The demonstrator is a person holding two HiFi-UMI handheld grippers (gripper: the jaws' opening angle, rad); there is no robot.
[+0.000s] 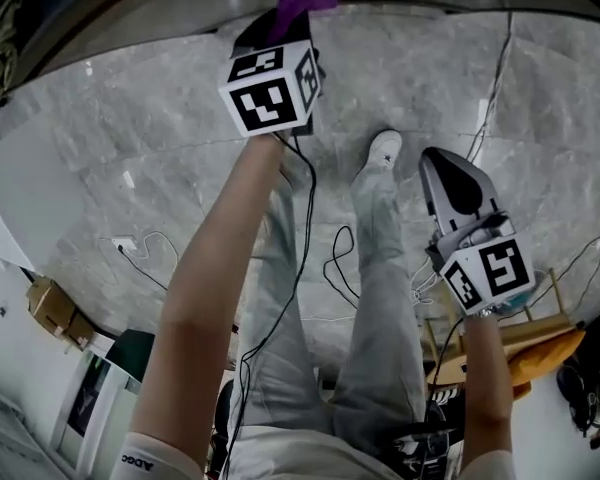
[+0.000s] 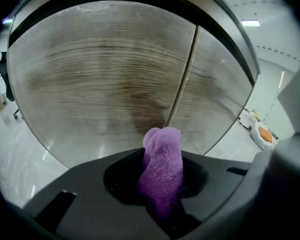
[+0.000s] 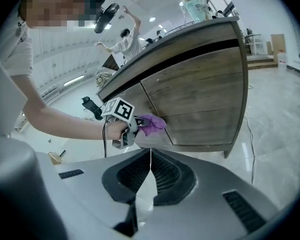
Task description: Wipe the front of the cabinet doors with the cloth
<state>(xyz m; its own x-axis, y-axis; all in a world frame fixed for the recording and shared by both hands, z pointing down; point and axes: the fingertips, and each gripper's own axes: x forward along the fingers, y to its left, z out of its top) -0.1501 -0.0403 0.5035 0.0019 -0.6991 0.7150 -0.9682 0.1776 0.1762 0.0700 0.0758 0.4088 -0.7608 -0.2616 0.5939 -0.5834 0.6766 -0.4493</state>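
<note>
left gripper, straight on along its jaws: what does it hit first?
The cabinet door front, close to the seam between doors. The purple cloth clamped in the left gripper leads, so it would touch first; gap unclear.

fuzzy cloth (image 2: 162, 169), matt wooden cabinet doors (image 2: 105, 84)

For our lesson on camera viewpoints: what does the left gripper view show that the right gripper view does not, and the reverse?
Only the left gripper view: the wood grain close up, with the left gripper shut on the cloth, seen from behind.
Only the right gripper view: the whole cabinet, a bottle on top, the person's arm, and the right gripper, shut and empty.
Both: the purple cloth at the doors and the seam between them.
</note>
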